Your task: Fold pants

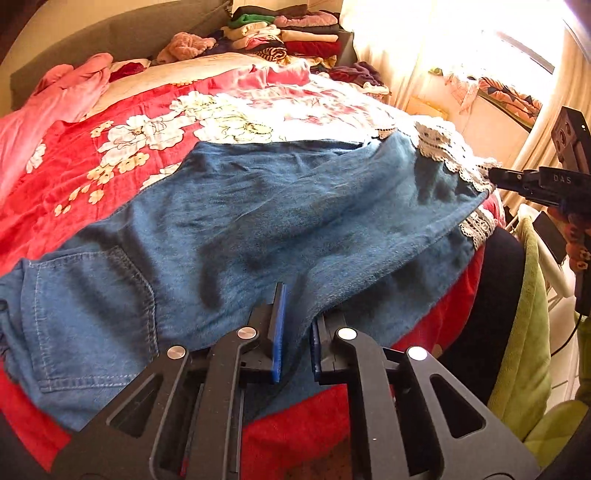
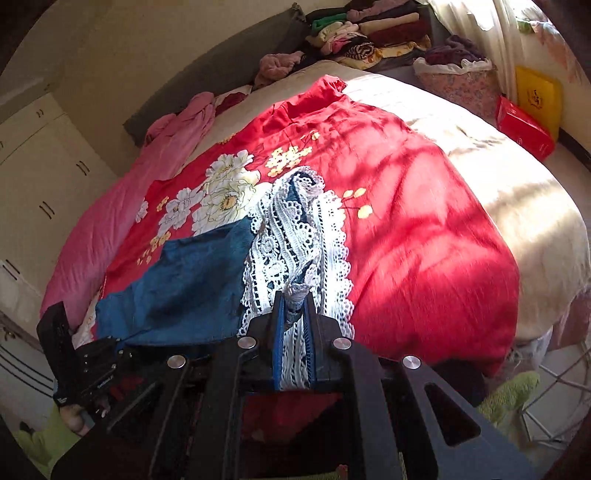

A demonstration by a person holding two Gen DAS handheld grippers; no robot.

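Blue denim pants (image 1: 258, 229) spread across red floral bedspread (image 1: 92, 173), lace-trimmed cuffs (image 1: 447, 151) at far right edge. Left gripper (image 1: 297, 332) closed on near denim edge, fabric pinched between blue pads (image 1: 279, 332). Right gripper (image 1: 496, 177) touching lace cuffs. Folded clothes stack (image 1: 291, 33) beyond.
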